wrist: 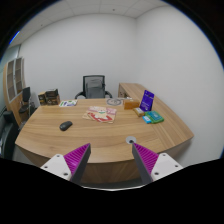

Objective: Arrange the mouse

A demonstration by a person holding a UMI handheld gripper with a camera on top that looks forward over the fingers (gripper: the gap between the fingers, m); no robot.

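Hovering above the near edge of the curved wooden counter (100,135), the gripper (107,160) is holding its purple-padded fingers (74,158) wide apart, gripping nothing. The small dark computer mouse (65,126) is lying well beyond them, to the left, apart from the red-and-white paper (98,116) near the black mesh office chair (93,87).

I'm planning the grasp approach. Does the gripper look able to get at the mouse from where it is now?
Probably yes. The gripper is open, and the mouse lies alone on the desk, beyond the fingers and off to the left, with only bare wood between.
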